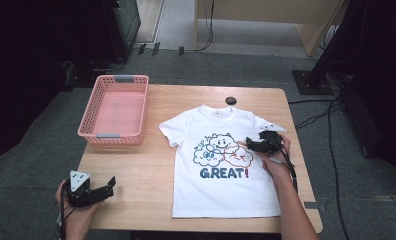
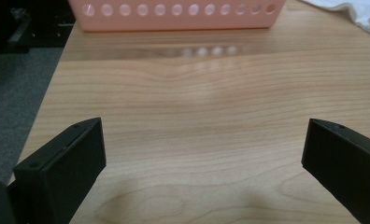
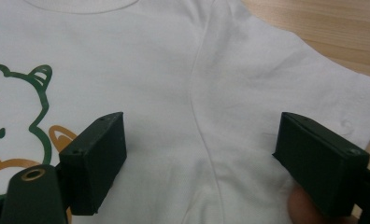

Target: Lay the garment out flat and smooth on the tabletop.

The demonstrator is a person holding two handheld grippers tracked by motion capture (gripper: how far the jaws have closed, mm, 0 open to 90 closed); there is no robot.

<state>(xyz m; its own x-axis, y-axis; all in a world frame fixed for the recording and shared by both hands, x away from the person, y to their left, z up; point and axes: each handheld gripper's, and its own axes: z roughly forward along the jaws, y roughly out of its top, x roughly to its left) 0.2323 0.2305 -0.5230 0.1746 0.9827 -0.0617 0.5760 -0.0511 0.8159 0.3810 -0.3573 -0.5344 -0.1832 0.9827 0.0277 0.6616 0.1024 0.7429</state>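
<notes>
A white T-shirt [image 1: 221, 187] with a cloud cartoon and the word "GREAT!" lies flat, front up, on the wooden table [image 1: 146, 170]. My right gripper [image 1: 261, 141] hovers over the shirt's right shoulder beside the print. Its jaws stand open above the sleeve seam of the T-shirt [image 3: 174, 70], and my right gripper [image 3: 199, 121] has no cloth pinched between them. My left gripper [image 1: 109, 186] is at the table's front left corner, away from the shirt. The left gripper [image 2: 202, 128] is wide open over bare wood, holding nothing.
An empty pink plastic basket [image 1: 118, 78] stands at the table's back left, and the basket's wall [image 2: 174, 14] faces my left gripper. A sleeve of the shirt [image 2: 356, 11] shows at the upper right there. Cables and dark stands surround the table on the floor.
</notes>
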